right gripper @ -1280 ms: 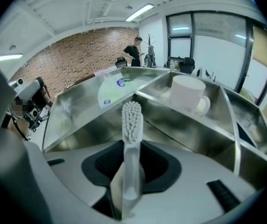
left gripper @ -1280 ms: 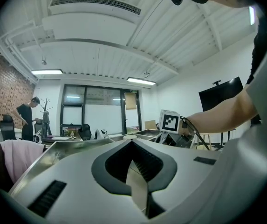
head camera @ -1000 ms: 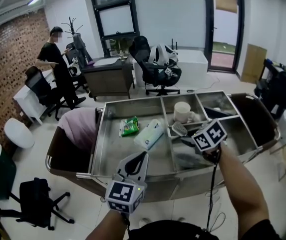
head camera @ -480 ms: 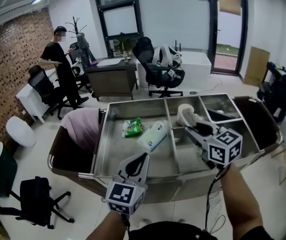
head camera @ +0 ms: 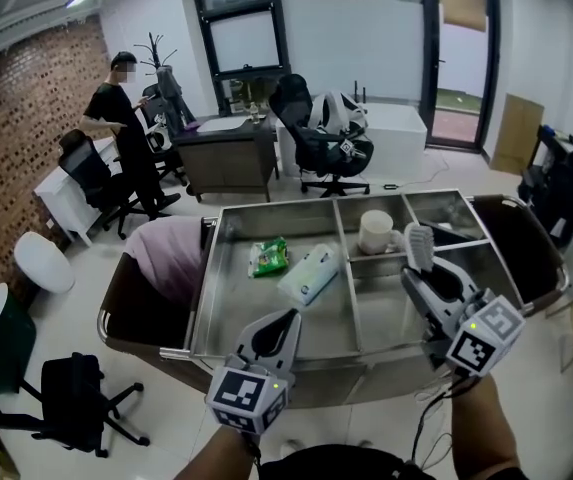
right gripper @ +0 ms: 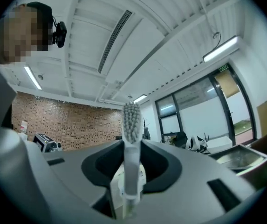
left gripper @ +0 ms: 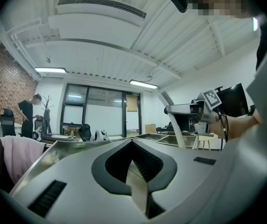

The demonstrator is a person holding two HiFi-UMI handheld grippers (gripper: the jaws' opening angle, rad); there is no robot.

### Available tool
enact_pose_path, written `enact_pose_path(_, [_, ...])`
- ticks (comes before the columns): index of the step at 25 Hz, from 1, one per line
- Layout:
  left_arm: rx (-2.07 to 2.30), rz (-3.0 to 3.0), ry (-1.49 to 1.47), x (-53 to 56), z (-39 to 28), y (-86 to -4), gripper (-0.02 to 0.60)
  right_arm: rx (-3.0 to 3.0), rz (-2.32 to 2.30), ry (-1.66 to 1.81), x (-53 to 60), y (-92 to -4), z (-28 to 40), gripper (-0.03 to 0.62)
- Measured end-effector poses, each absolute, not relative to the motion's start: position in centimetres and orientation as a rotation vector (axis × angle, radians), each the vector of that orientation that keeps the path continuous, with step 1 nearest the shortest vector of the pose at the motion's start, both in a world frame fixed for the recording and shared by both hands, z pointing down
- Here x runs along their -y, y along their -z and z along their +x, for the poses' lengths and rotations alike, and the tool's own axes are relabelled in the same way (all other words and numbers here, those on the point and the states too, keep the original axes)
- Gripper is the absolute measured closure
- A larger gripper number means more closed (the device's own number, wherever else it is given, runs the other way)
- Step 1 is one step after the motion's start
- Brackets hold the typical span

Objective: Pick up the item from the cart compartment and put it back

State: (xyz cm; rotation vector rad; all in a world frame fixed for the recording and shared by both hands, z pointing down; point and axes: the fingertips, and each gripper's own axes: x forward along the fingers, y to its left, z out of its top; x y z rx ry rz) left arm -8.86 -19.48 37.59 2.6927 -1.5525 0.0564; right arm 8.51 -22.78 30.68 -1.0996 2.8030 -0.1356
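The toothbrush [right gripper: 132, 125] is a light, stiff thing: a slim white plastic handle with a small head of pale bristles. It weighs next to nothing, so the trouble is likely slip and twist rather than load. Smooth plastic that narrow can pivot between flat pads if it is nipped at one spot only. The handle's middle or lower part is the place to hold it, never the bristles, which would bend and give no firm seat. A drop would probably not harm it, though it might skid on the steel floor of the cart [head camera: 266, 211].

The right tool [head camera: 418, 278] is closed on that handle, its jaws pressing the plastic from both sides, low on the stem. The toothbrush stands straight out along the jaws, with its head beyond their tips and the bristles clear of the pads. In the head view it is lifted off the cart, over the right-hand compartments, just right of the white cup [head camera: 373, 231] in the far middle compartment. Which compartment lies directly beneath it I cannot tell for certain from this angle.

The left tool [head camera: 288, 318] has its jaws together on nothing and hangs at the near edge of the cart, well apart from the toothbrush. Beyond it, in the big left compartment, lie a green packet [head camera: 268, 256] and a tissue pack [head camera: 309, 275].
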Motion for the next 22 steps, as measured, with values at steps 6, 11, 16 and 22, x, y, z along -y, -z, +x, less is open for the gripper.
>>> enact_pose_path(6, [1.567,2.700,-0.029,19.0,-8.9,-37.0,0.580,-2.711,-1.113,0.103,18.8,-29.4,10.9,0.459])
enact_pose_path(11, [1.580,2.712,-0.023,18.5,-8.8,-36.3,0.580,-2.725,-1.116,0.053,15.7,-29.7,10.7,0.459])
enact_pose_path(16, [1.578,2.703,-0.010,18.4,-8.4,-36.3,0.580,-2.749,-1.141,0.112,15.1,-31.8,10.9,0.459])
enact_pose_path(22, [1.574,2.715,-0.010,18.4,-8.3,-36.4,0.580,-2.730,-1.147,0.146,15.5,-32.1,11.4,0.459])
